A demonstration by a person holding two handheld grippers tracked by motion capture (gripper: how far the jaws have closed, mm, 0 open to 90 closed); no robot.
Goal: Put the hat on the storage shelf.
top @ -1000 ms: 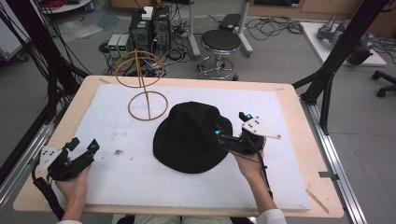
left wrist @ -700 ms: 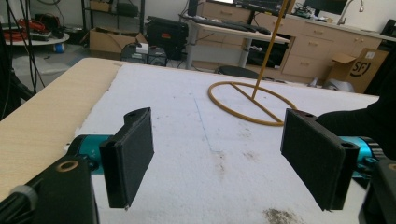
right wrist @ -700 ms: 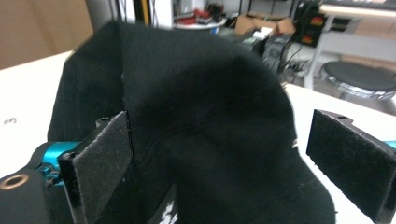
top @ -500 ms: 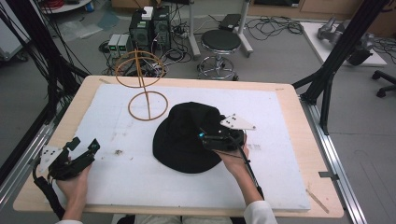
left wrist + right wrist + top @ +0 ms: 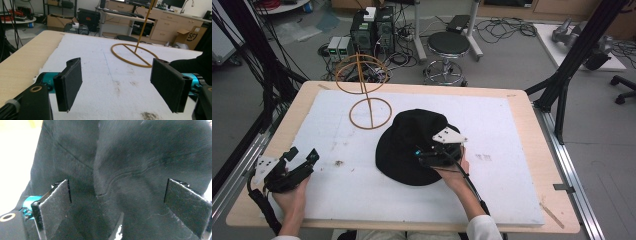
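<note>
My right gripper (image 5: 424, 156) sits low over the near right part of the black fabric bucket hat (image 5: 412, 145), which lies brim-down on the white foam mat (image 5: 507, 130) near the middle of the table, just in front of the yellow wire stand with its round base ring and upper hoop (image 5: 369, 111). In the right gripper view my jaws stand wide apart with the dark cloth spread between and beyond them; a raised fold of the hat (image 5: 117, 180) runs across the gap, but neither pad presses it yet, so I hold nothing. My left gripper (image 5: 302, 157) rests well apart from the hat at the near left corner of the mat, its jaws also wide and empty, pointing across bare foam toward the stand's base ring (image 5: 135, 53), with the hat's dark edge showing just at the right of that view. I judge that I am at the approach-and-grasp step: positioned on the hat, not yet closed. Next I would need to settle the pads down around that fold or the brim edge and close firmly enough to pinch the soft cloth without it sliding out, then lift. Given the stand right behind, hanging the hat on its hoop looks like the likely aim, though that is my guess.
</note>
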